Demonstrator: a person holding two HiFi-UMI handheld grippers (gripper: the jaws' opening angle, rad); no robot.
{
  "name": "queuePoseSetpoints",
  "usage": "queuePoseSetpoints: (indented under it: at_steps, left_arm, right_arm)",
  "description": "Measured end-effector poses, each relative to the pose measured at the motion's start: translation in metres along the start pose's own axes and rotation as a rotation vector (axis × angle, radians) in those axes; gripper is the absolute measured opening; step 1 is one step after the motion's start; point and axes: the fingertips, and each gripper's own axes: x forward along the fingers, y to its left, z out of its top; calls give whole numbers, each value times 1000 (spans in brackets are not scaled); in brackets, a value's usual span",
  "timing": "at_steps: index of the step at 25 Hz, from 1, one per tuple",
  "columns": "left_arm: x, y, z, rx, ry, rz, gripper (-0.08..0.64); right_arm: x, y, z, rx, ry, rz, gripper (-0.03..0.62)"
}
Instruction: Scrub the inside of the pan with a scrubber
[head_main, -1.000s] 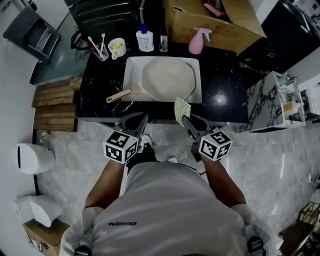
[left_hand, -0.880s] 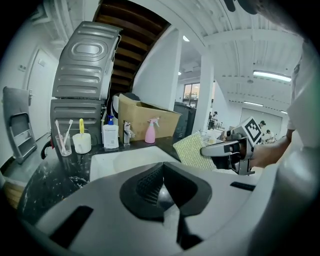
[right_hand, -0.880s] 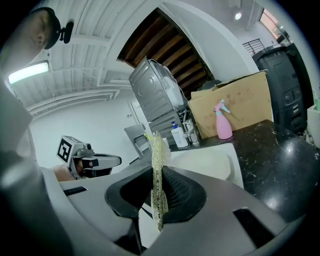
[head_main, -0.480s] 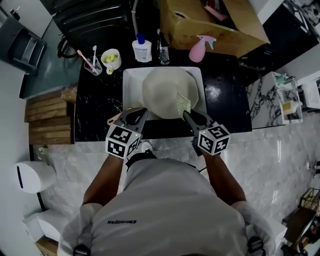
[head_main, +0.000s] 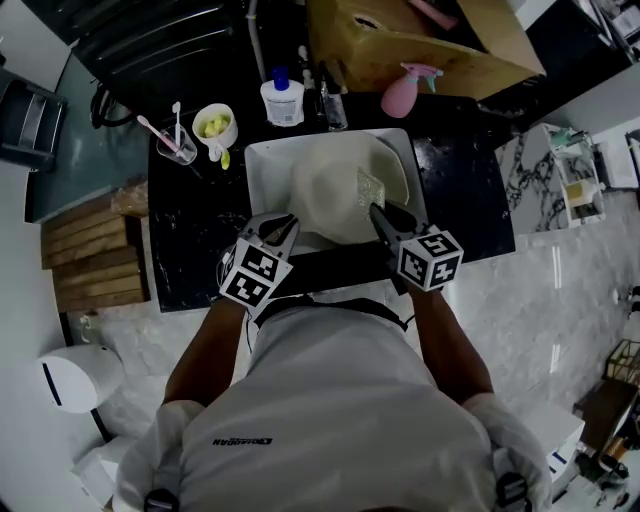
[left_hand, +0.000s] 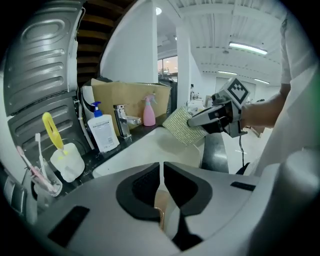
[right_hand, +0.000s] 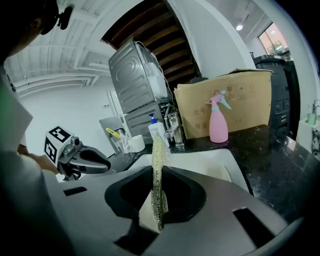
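The cream pan (head_main: 335, 195) was seen lying in the white sink (head_main: 262, 160) on the black counter (head_main: 190, 215). The scrubber (head_main: 370, 186) was pinched tight between the jaws of the right gripper (head_main: 378, 212) and was held over the right side of the pan. Whether it touched the pan could not be told. The jaws of the left gripper (head_main: 285, 226) were pressed together with nothing gripped, at the near left edge of the pan. A bit of light brown handle (left_hand: 160, 210) was seen just below them. Behind the sink a soap bottle (head_main: 282, 100), a pink spray bottle (head_main: 400, 92) and a cardboard box (head_main: 420, 40) were lined up
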Motion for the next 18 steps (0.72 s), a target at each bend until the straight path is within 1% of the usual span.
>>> queuePoseSetpoints:
  at_steps: [2, 4, 5, 7, 9, 11, 13, 16, 18]
  left_arm:
    - [4, 3, -11, 26, 34, -28, 17]
    - [8, 5, -24, 70, 86, -52, 20]
    - [11, 6, -32, 91, 117, -66, 38]
    - [16, 5, -45, 119, 179, -96, 128]
    - [21, 4, -57, 134, 236, -125, 174]
    - [26, 2, -71, 141, 295, -150, 201]
    - [32, 3, -83, 135, 346, -159, 219]
    - [44, 9, -91, 114, 384, -126, 222]
    - [50, 10, -96, 102, 420, -118, 222]
  right_arm:
    - [9, 0, -1, 10, -1, -12, 72]
    - [16, 1, -4, 21, 0, -18, 72]
    - [18, 2, -5, 25, 3, -17, 72]
    - [22, 2, -8, 24, 16, -9, 72]
    - [27, -1, -8, 14, 28, 1, 72]
    - [32, -5, -8, 10, 36, 13, 72]
    - [36, -8, -5, 3, 44, 31, 72]
    - [41, -11, 3, -28, 57, 80, 72]
    - [42, -15, 4, -43, 74, 112, 72]
